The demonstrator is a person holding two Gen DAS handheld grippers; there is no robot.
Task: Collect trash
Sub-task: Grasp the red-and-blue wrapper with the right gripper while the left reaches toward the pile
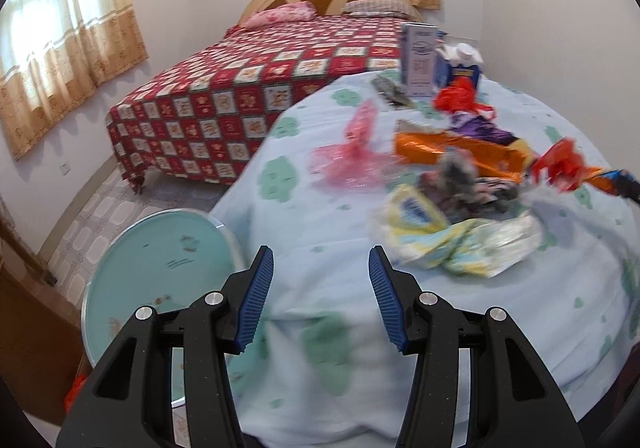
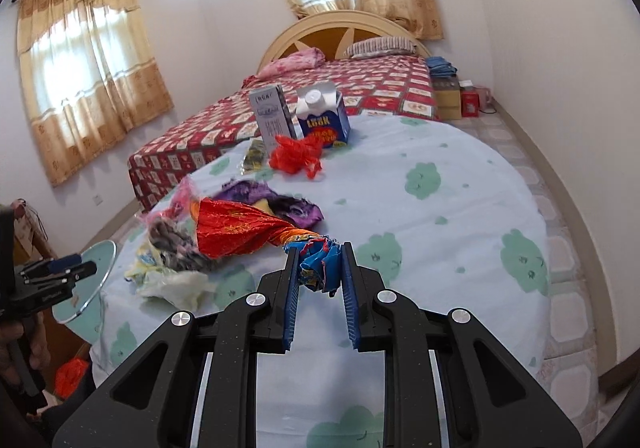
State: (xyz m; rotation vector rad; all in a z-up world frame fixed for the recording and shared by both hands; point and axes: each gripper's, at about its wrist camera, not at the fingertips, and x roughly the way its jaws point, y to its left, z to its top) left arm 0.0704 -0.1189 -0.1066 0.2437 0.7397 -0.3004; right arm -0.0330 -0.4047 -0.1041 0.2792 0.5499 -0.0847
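A pile of crumpled wrappers and bags lies on a round table with a pale blue cloth (image 2: 460,216). My right gripper (image 2: 320,268) is shut on the twisted blue end of a red foil wrapper (image 2: 236,228), which stretches left over the pile. A red plastic bag (image 2: 296,156), a purple wrapper (image 2: 280,200) and a yellow-white bag (image 2: 168,280) lie nearby. My left gripper (image 1: 320,272) is open and empty over the table's near edge, left of the yellow-white bag (image 1: 452,244). The orange wrapper (image 1: 460,152) and pink bag (image 1: 352,156) lie beyond. The left gripper also shows in the right wrist view (image 2: 60,268).
Two cartons, a grey one (image 2: 272,116) and a blue one (image 2: 324,116), stand at the table's far side. A round turquoise glass-topped stand (image 1: 160,272) sits left of the table. A bed with a red checked cover (image 1: 248,88) lies behind. Boxes (image 2: 456,96) stand by the right wall.
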